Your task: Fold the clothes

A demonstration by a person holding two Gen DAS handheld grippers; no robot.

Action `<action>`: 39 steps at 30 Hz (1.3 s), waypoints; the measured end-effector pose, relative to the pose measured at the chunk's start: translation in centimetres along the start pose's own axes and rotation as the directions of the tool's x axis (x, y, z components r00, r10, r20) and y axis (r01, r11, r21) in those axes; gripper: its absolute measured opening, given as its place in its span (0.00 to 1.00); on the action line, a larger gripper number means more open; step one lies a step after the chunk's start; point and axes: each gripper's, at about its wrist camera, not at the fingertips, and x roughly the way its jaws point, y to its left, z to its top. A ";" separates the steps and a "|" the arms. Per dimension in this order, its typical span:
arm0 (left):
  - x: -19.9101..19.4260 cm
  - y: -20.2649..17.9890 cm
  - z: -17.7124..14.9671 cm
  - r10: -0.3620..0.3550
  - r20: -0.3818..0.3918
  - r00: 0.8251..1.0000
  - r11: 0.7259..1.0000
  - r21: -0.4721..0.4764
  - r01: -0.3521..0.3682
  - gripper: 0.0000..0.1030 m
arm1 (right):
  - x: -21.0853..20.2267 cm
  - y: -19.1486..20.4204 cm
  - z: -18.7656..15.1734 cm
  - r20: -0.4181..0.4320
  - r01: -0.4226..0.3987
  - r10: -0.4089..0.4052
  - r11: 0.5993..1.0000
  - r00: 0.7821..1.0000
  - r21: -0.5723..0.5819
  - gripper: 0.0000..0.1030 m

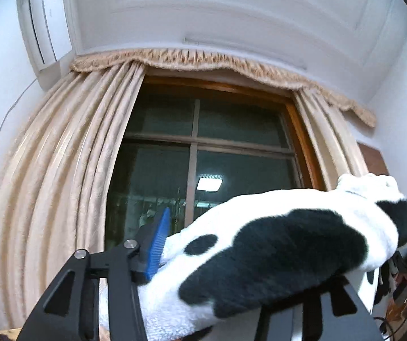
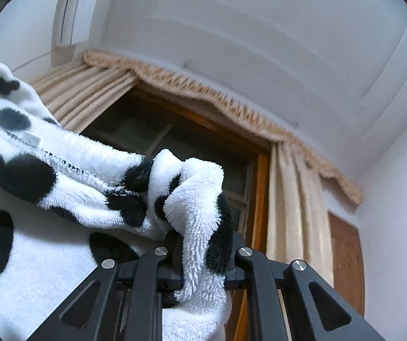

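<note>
We keep the right gripper (image 2: 200, 258) pinching the fluffy white black-spotted fleece garment (image 2: 70, 176) aloft, so it hangs for folding. The left gripper (image 1: 232, 258) stands spread, the fleece draped across it, unpinched.

Fleece garment (image 1: 274, 244) drapes across fingers (image 1: 158, 241) (window (image 1: 217, 147) beyond, seemingly clear).

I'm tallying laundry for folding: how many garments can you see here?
1: a white fleece garment with black spots, bunched in the right gripper's jaws and draped across the left gripper. Others may lie below, out of view.
</note>
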 end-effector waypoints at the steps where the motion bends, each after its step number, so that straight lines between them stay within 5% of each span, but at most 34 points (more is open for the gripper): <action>1: 0.8 0.0 -0.8 0.007 -0.041 0.999 1.000 0.003 -0.007 0.51 | 1.0 0.8 -0.8 -0.040 -0.021 0.021 1.000 0.999 -0.011 0.15; 6: 7.7 0.6 -7.4 0.062 -0.274 0.960 0.998 0.035 -0.054 0.52 | 4.7 6.1 -7.2 -0.254 -0.134 0.117 0.990 0.960 -0.051 0.15; 9: 13.8 1.3 -13.1 0.092 -0.461 0.883 0.996 0.038 -0.084 0.54 | 8.1 9.0 -13.0 -0.415 -0.204 0.177 0.979 0.892 -0.021 0.15; 11: 19.0 2.0 -18.2 0.117 -0.608 0.785 0.993 0.050 -0.109 0.58 | 11.8 10.5 -17.2 -0.569 -0.270 0.260 0.960 0.780 0.068 0.16; 13: 23.5 3.3 -24.9 0.126 -0.766 0.630 0.990 0.059 -0.126 0.61 | 15.5 12.4 -22.6 -0.714 -0.342 0.359 0.923 0.602 0.175 0.20; 16: 26.1 4.9 -34.6 0.135 -0.909 0.394 0.986 0.084 -0.144 0.62 | 18.5 15.3 -30.8 -0.836 -0.381 0.448 0.867 0.317 0.320 0.42; 17: 26.3 5.5 -37.8 0.150 -0.936 0.319 0.983 0.107 -0.146 0.62 | 18.1 15.7 -32.7 -0.842 -0.365 0.464 0.861 0.274 0.355 0.61; 18: 26.0 6.0 -40.1 0.150 -0.949 0.276 0.983 0.112 -0.148 0.62 | 17.8 15.9 -34.6 -0.846 -0.349 0.480 0.853 0.235 0.387 0.71; 19: 25.5 6.5 -42.2 0.146 -0.960 0.239 0.982 0.113 -0.149 0.64 | 17.4 15.9 -35.9 -0.844 -0.343 0.491 0.847 0.216 0.405 0.78; 22: 23.6 8.9 -46.9 0.080 -0.987 0.143 0.973 0.046 -0.225 0.65 | 15.2 15.6 -39.8 -0.853 -0.323 0.484 0.853 0.197 0.409 0.78; 26: 22.0 12.1 -48.1 0.047 -0.992 0.114 0.954 0.010 -0.300 0.71 | 13.7 13.2 -42.5 -0.858 -0.296 0.480 0.859 0.185 0.417 0.78; 30: 21.0 14.9 -47.1 0.067 -0.991 0.114 0.948 0.028 -0.317 0.78 | 11.9 9.8 -43.9 -0.892 -0.289 0.411 0.891 0.190 0.349 0.78; 36: 19.1 18.1 -46.9 0.017 -0.996 0.087 0.933 -0.016 -0.360 0.78 | 10.0 6.9 -46.9 -0.896 -0.140 0.430 0.899 0.107 0.415 0.78; 39: 18.3 17.8 -47.2 0.008 -0.997 0.080 0.948 -0.018 -0.316 0.78 | 9.7 7.0 -47.1 -0.876 -0.075 0.473 0.881 0.100 0.467 0.78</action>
